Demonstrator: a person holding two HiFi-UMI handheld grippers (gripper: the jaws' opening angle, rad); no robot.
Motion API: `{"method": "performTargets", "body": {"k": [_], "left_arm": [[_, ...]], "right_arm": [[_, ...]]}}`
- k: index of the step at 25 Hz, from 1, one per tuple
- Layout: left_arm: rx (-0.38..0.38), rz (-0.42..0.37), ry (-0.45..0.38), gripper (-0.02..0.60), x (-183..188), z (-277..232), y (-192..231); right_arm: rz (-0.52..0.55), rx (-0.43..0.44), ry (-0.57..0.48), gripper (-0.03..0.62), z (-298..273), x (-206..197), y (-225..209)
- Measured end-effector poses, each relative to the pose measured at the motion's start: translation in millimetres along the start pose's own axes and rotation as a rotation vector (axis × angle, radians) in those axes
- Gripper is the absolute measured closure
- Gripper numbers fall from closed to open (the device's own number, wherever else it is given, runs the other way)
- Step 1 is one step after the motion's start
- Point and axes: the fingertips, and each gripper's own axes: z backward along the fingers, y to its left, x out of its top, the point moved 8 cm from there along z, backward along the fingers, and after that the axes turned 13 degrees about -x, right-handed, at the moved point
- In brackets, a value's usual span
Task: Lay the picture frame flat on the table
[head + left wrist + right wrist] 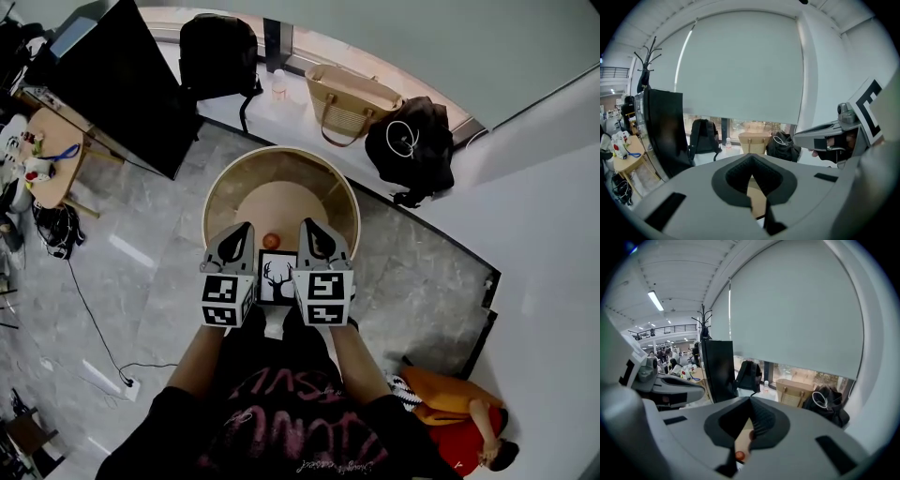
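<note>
Picture frame (278, 275), a deer print on white, sits on the round table (281, 152) in the gap between your two grippers, level with the rear of both sets of jaws. Neither gripper holds it. You cannot tell from these views whether it stands tilted or lies flat. Your left gripper (240, 231) is clenched on nothing, with the jaws meeting at the tips. Your right gripper (312, 228) is likewise clenched and empty. A small orange ball (271, 241) rests on the table just beyond the frame, between the two sets of jaws.
</note>
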Motion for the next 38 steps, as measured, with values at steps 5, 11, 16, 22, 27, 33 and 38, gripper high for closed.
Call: {"method": "performTargets", "body": {"k": [5,11,16,22,27,33,38], "left_arm": [[0.016,-0.004,-0.031,0.572,16,7,5],[0.014,-0.033,-0.081,0.572,40,14,4],[0.018,-0.085,-0.125,0.572,61,22,5],[0.019,-0.085,-0.176,0.572,83,33,9],[0.008,-0.095,-0.208,0.572,95,33,2],[0.011,-0.101,-0.227,0.572,103,36,2],[0.02,-0.112,-0.25,0.572,111,39,5]], "right_arm": [[0.018,-0.014,-0.033,0.574,5,16,-2],[0.015,-0.02,-0.078,0.574,14,36,-7],[0.018,-0.03,-0.139,0.574,24,57,-8],[0.029,-0.052,-0.193,0.574,34,81,-13],[0.041,-0.062,-0.224,0.574,40,91,-16],[0.033,-0.077,-0.248,0.574,42,97,-18],[0.027,-0.084,-0.277,0.574,44,104,-18]]}}
